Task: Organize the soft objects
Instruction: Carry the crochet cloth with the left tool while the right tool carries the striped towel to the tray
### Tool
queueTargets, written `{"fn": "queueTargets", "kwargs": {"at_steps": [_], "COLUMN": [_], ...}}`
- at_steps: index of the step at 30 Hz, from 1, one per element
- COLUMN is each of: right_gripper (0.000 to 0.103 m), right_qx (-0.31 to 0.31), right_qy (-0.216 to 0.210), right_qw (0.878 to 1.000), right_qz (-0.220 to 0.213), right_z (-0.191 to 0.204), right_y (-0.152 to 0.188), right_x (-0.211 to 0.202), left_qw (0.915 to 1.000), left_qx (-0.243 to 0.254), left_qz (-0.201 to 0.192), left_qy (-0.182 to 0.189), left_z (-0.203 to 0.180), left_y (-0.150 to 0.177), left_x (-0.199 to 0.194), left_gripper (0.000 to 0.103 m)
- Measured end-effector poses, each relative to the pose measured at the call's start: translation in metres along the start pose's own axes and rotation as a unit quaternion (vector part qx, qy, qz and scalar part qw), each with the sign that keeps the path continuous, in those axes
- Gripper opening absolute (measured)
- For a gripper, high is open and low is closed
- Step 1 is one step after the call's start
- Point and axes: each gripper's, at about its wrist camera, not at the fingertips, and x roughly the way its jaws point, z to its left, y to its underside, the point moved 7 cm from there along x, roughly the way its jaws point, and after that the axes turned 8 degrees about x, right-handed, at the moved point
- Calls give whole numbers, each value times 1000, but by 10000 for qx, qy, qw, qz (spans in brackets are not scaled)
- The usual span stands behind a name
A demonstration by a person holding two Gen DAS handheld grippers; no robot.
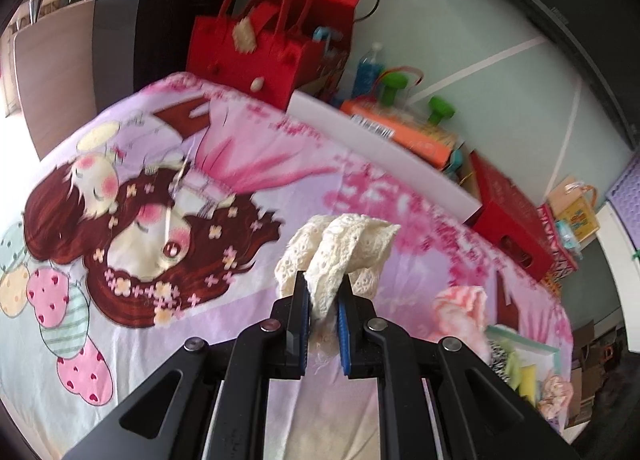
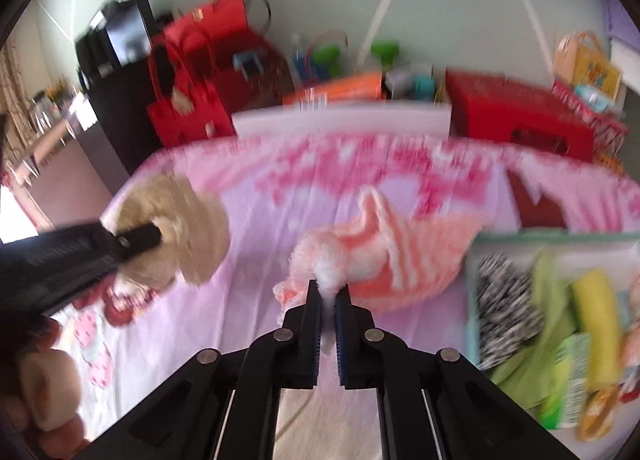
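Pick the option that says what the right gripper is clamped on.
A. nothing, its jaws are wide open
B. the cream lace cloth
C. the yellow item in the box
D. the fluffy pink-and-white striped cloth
D: in the right wrist view the right gripper has its jaws closed on a white tuft of the pink-and-white striped cloth, while the cream lace cloth sits in the left gripper.

Cream eyelet lace cloth (image 1: pixel 340 256) over pink-lilac bedsheet (image 1: pixel 248 164) printed with brown-haired cartoon girl, pink blossoms, spotted and striped ovals; beyond the bedsheet a red tote bag (image 1: pixel 244 48), orange box (image 1: pixel 404 128); on the bedsheet peach-and-white striped fuzzy cloth (image 2: pixel 384 252), mint-rimmed tray (image 2: pixel 476 244) with zebra-print, lime, yellow pieces
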Motion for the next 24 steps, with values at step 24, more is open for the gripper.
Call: {"fn": "queueTargets", "kwargs": {"at_steps": [24], "right_gripper": [7], "right_qx": [1300], "right_qy": [1036], "right_qw": [9584], "right_qz": [-2321], "right_z": [-139], "right_y": [-65], "right_x": [-192], "left_qw": [9612], "left_qx": [1660], "left_qz": [-1211], "left_qy": [1838], "left_z": [-151], "left_y": [4], "left_x": [-94], "left_gripper": [12]}}
